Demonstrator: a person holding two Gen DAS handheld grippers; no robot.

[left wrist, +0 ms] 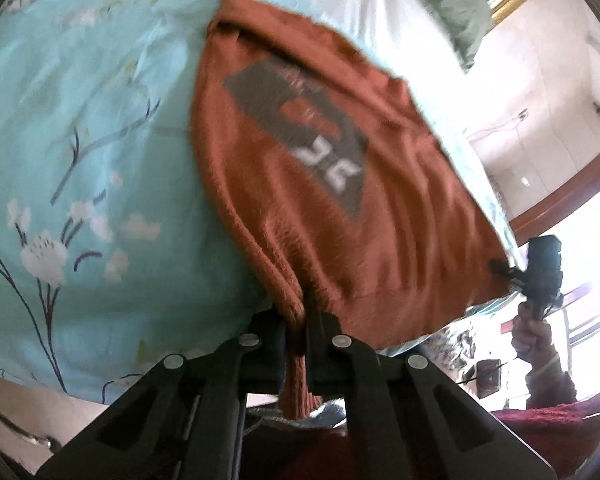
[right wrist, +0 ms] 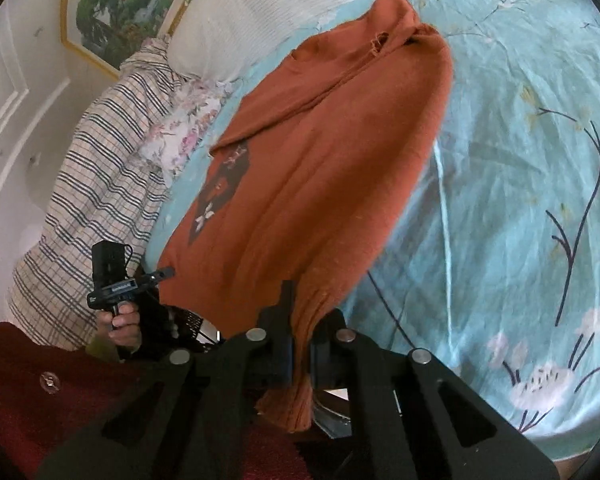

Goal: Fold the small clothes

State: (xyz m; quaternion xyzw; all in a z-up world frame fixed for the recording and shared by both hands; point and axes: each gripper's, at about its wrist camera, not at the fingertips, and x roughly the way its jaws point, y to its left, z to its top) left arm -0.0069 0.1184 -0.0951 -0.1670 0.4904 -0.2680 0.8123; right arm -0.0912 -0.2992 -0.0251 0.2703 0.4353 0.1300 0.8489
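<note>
A small rust-orange sweater with a grey print lies on a light blue floral bedsheet. My left gripper is shut on its ribbed bottom hem at one corner. My right gripper is shut on the hem at the other corner; the sweater stretches away from it, collar far, with one side folded over the print. Each gripper shows in the other's view, the right one at the sweater's far hem corner, the left one at the sweater's left edge.
A white pillow and a plaid cloth lie at the head of the bed. A framed picture hangs on the wall. My dark red sleeve is near. A doorway is at right.
</note>
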